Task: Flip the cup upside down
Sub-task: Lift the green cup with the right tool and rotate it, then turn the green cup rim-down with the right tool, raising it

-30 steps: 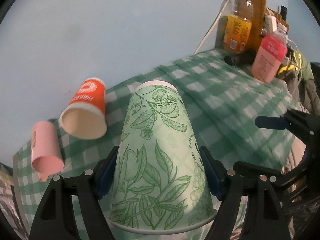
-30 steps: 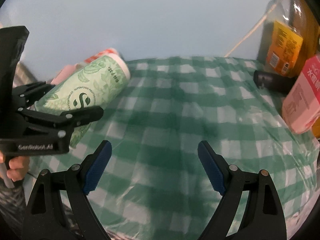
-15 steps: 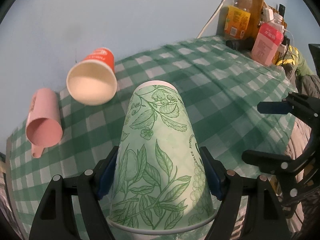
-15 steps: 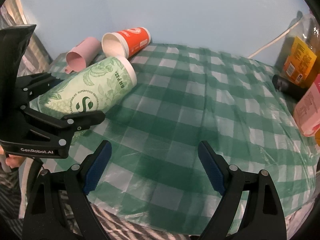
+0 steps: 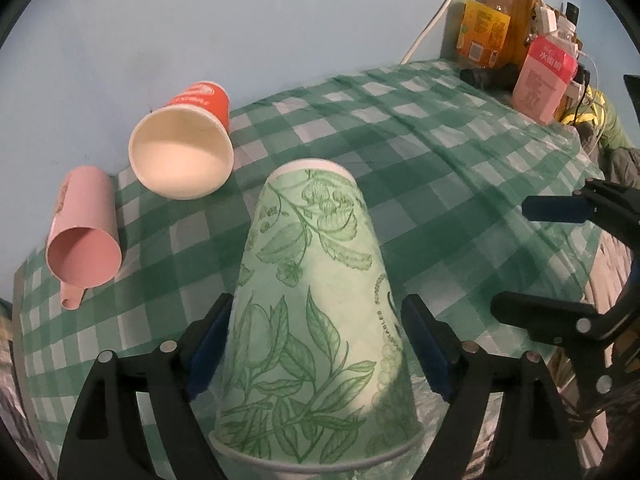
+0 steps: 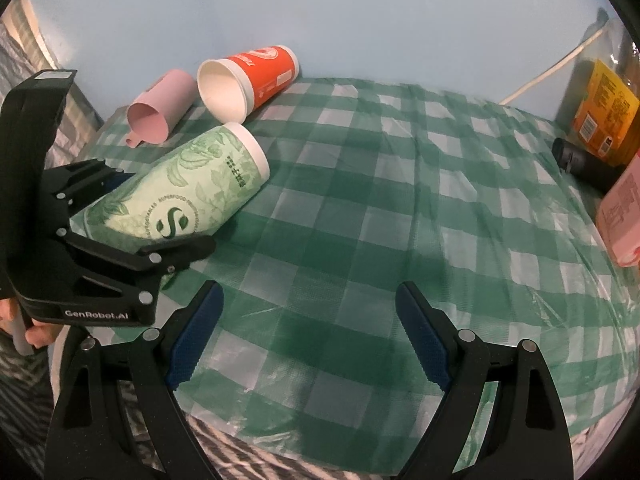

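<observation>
The left gripper point(image 6: 120, 216) body reads "GenRobot.AI". The green cup point(image 6: 180, 204) carries an "S" logo ringed by "SUPERFOOD". At two o'clock, the pink carton point(image 5: 544, 76) shows Chinese characters.

- My left gripper point(image 5: 316, 354) grips the green leaf-printed paper cup point(image 5: 316, 320) between its fingers, base pointing ahead over the green checked tablecloth point(image 5: 420, 168).
- Ahead-left of it lies the orange paper cup point(image 5: 184, 148) on its side; the pink plastic mug point(image 5: 82, 236) lies further left.
- Far ahead-right stand the juice bottle point(image 5: 486, 24) and pink carton point(image 5: 544, 76).
- My right gripper point(image 6: 308, 342) hangs beside it on the right, jaws apart.
</observation>
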The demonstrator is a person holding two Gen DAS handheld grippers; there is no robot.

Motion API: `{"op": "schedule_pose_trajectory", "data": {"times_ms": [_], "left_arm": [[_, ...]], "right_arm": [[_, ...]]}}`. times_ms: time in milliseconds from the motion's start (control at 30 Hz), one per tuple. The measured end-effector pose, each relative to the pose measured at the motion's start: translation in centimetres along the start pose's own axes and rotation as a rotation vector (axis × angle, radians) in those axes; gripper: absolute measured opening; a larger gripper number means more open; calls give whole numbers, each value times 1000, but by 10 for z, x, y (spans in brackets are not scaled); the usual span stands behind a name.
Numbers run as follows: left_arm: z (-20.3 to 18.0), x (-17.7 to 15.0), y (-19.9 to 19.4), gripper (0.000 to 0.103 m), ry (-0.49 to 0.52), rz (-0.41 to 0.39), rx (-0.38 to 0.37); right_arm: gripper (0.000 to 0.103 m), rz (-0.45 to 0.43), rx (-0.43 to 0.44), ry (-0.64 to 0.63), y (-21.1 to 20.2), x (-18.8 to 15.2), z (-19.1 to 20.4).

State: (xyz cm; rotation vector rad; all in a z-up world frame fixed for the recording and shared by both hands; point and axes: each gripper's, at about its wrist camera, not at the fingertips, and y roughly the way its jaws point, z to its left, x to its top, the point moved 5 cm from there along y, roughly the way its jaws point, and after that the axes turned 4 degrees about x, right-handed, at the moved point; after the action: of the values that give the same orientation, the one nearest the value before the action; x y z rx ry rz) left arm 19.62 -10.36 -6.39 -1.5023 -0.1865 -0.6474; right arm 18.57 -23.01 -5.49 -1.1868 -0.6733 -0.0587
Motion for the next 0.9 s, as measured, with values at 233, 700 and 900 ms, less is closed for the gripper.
{"op": "schedule_pose_trajectory", "data": {"times_ms": [233,700,900], "left_arm": [[-2,8,-29,86,-5,-52,-15],[59,14,-65,87,-84,-99,105],[98,2,-63,87,-164,-92,145]], "right_arm": [[87,-12,8,54,-7,11,-2],[87,-10,68,171,-14,50,20],[87,61,73,189,10,61,43]]}}
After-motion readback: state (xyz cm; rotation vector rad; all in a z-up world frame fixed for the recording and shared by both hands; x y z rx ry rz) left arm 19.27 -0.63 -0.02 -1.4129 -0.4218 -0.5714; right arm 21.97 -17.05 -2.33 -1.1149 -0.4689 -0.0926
